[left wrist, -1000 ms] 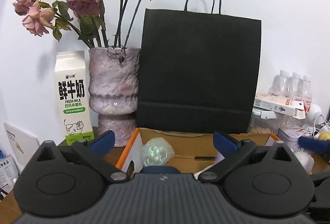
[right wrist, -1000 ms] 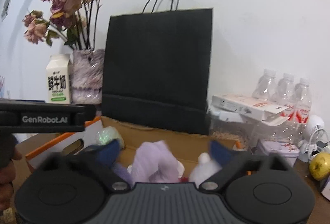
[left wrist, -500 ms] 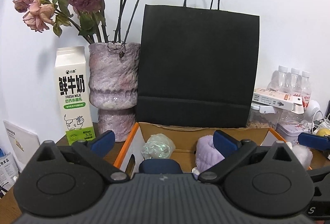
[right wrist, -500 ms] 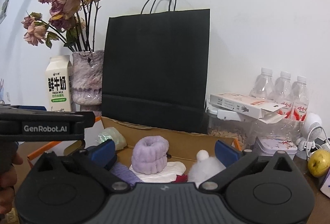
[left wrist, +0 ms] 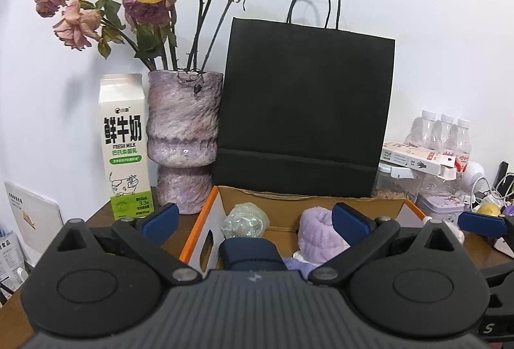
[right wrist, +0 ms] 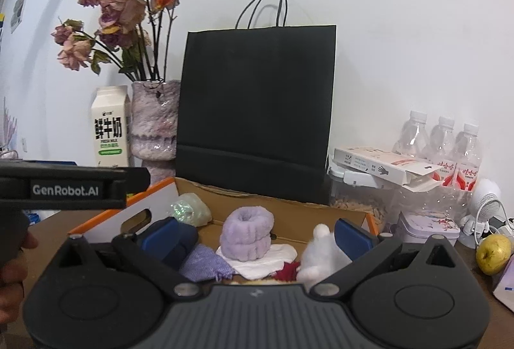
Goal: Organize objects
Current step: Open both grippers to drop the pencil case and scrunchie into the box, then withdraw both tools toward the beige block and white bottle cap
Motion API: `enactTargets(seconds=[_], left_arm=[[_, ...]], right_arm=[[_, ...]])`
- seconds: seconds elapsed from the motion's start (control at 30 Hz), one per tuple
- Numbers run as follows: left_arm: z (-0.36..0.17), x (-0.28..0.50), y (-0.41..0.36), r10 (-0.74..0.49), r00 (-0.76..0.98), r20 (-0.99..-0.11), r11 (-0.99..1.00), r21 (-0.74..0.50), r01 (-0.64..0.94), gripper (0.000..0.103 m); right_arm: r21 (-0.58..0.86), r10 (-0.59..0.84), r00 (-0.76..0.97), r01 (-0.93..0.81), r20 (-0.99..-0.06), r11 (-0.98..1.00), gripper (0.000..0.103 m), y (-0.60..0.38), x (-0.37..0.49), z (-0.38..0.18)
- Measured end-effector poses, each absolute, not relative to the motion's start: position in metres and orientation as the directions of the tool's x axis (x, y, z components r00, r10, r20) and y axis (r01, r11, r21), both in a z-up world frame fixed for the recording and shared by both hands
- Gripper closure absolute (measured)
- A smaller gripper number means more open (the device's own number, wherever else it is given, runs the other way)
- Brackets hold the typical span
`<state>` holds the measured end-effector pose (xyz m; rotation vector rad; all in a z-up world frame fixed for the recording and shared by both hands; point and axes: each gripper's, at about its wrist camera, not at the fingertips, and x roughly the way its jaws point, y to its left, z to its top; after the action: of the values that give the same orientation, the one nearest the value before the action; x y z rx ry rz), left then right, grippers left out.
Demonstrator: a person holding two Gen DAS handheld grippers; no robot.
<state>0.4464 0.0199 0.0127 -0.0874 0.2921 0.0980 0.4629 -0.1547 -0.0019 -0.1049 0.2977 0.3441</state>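
Both claws hang spread and empty above the open orange-edged cardboard box (right wrist: 282,204) at lower centre, probably so either can drop straight in. The left gripper (left wrist: 253,219) faces a crinkled iridescent film ball (left wrist: 245,220). The right gripper (right wrist: 257,235) frames the fluffy lilac ring-shaped scrunchies (right wrist: 247,235), stacked on a white cloth (right wrist: 260,262) (soft, so likely easily pinched). The upright black paper bag (right wrist: 257,111) behind may be their destination.
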Motion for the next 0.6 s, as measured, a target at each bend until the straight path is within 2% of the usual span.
enactTargets(seconds=[0.6], left_arm=[[0.005,0.377,0.018,0.052,0.945,-0.323,0.995,-0.063,-0.076,0.000]], right_arm=[[-0.060,0.338,0.884,-0.375,-0.324,0.925,0.000,-0.179,0.400,-0.006]])
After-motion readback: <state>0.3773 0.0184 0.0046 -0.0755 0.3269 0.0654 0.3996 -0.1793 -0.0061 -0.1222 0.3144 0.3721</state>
